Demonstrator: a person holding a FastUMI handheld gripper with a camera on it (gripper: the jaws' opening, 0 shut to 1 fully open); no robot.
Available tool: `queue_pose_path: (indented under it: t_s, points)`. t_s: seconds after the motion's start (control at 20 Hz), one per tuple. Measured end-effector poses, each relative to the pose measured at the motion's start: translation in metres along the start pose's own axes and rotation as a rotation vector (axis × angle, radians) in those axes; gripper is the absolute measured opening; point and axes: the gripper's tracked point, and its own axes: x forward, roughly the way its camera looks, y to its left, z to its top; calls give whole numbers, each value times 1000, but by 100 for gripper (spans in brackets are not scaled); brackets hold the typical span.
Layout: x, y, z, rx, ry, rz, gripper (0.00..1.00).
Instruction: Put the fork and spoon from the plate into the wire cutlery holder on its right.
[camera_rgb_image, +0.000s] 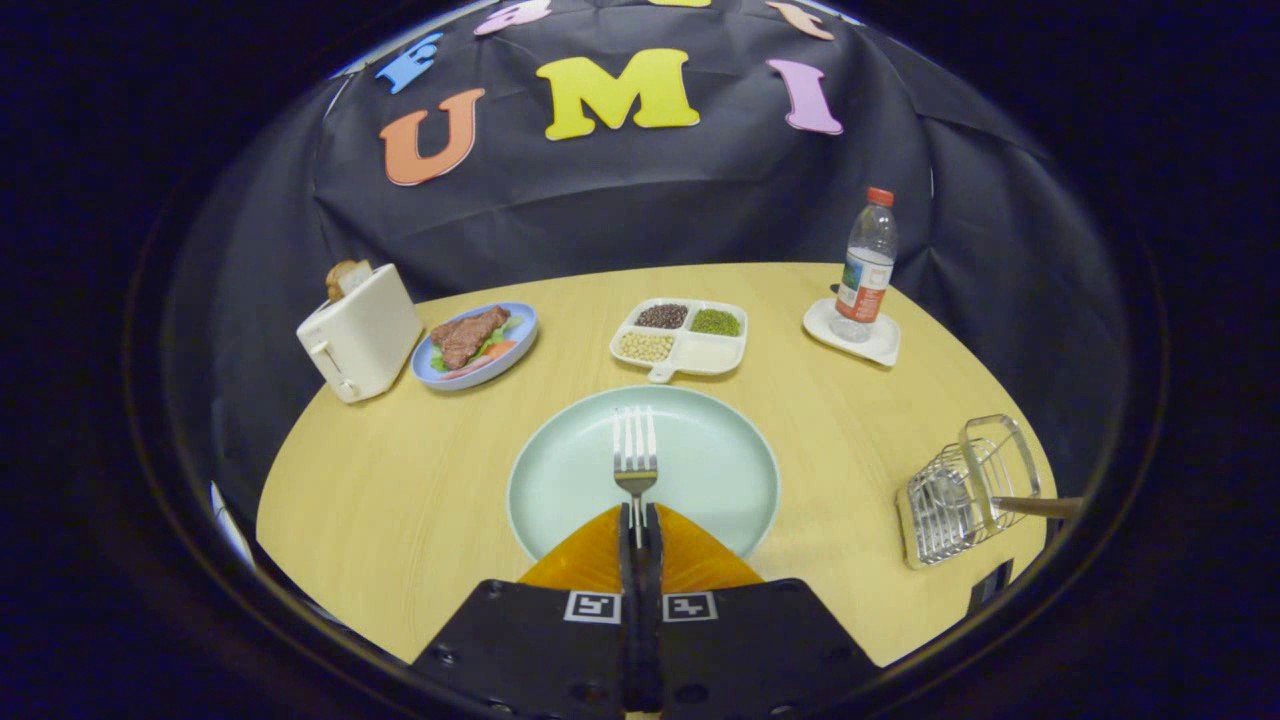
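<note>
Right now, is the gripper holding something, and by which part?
Yes. The gripper is shut on the fork, holding it by the handle, with the tines pointing ahead over the plate.

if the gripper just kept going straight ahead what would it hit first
The gripper, shut on the fork, points across the plate. The fork's tines lead, and past the plate's far rim the divided dish of beans looks first in line, though depth is unclear.

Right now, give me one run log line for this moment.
gripper shut on fork | over plate | spoon in cutlery holder
</note>
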Motion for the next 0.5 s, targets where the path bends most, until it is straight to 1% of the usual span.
queue_pose_path:
  t_s: [0.35,0.5]
  points:
    - [-53,-41,10,17,-58,13,0]
    - [-75,-66,14,19,-87,-1,0]
